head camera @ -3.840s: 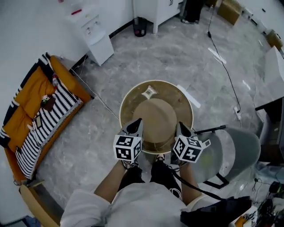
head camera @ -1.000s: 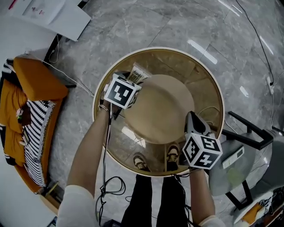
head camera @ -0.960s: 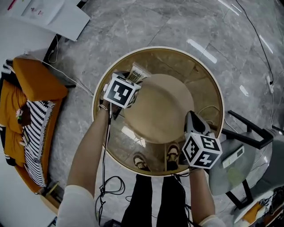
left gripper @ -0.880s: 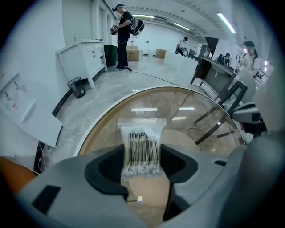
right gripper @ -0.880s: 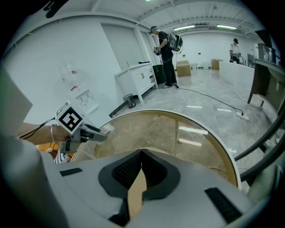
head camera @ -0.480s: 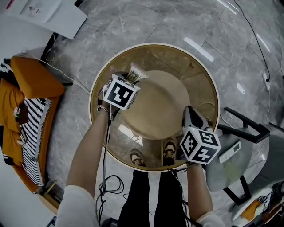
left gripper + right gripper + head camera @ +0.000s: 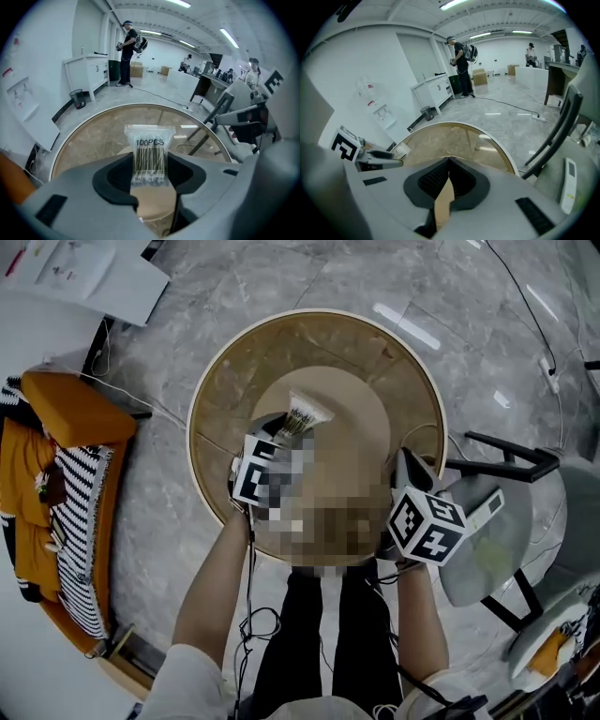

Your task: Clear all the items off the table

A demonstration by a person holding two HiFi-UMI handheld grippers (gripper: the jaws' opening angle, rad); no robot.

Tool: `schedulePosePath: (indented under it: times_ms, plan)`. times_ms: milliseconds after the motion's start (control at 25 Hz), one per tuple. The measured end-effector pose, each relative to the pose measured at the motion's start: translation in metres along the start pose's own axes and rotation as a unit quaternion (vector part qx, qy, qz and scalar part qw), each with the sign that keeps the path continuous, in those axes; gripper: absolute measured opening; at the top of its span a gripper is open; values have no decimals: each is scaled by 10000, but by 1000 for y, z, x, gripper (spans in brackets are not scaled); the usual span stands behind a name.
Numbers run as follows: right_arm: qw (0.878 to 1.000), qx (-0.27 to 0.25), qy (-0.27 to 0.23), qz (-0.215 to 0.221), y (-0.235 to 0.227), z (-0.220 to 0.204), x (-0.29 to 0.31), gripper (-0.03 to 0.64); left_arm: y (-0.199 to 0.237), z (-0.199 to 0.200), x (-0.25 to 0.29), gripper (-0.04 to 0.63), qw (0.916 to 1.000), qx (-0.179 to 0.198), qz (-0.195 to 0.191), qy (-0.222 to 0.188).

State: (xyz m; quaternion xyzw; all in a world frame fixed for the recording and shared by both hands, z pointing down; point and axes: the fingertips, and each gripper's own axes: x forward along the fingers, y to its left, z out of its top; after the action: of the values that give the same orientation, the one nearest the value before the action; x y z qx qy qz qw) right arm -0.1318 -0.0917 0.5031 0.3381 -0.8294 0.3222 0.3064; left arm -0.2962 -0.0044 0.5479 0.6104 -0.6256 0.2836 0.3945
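The left gripper (image 7: 279, 427) is clamped on a bag (image 7: 306, 414) of cotton swabs. Its jaws have just been closing, and the bag is now pinched between the pads by its lower end. The bag is a thin, clear, crinkly plastic sleeve with printed lettering, packed with slim sticks. Its long axis runs straight out along the jaws, away from the person, and its free top stands above the tips. It hangs over the middle of the table (image 7: 217, 381), which is a round, tinted, glossy glass top on a tan disc base.

Since the left hand holds the bag, I judge that carrying it off is this hand's job, and that the bag will leave over the near-left rim. The glass looks otherwise bare, though reflections may hide something small.

The right gripper (image 7: 406, 463) sits at the near-right rim beside a grey chair (image 7: 487, 549). Its ribbed pads are pressed together with nothing between them.
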Motion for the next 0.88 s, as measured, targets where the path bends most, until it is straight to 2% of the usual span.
schedulePosePath:
  times_ms: [80, 240, 520, 720, 880]
  plan:
    - [10000, 25, -38, -75, -9, -3, -15, 23, -27, 0, -13, 206, 9998, 129, -97, -65]
    - [9993, 202, -176, -255, -27, -8, -43, 23, -76, 2, -35, 206, 9989, 158, -348, -257]
    - [9956, 724, -391, -454, -51, -24, -72, 23, -132, 14, -58, 206, 9958, 388, -620, -546]
    - [9922, 993, -474, -593, -65, -37, -93, 23, -167, 9, -58, 206, 9937, 617, -796, -485]
    - [9884, 1127, -564, -851, -92, -43, -117, 23, -204, 15, -53, 206, 9897, 785, -1092, -494]
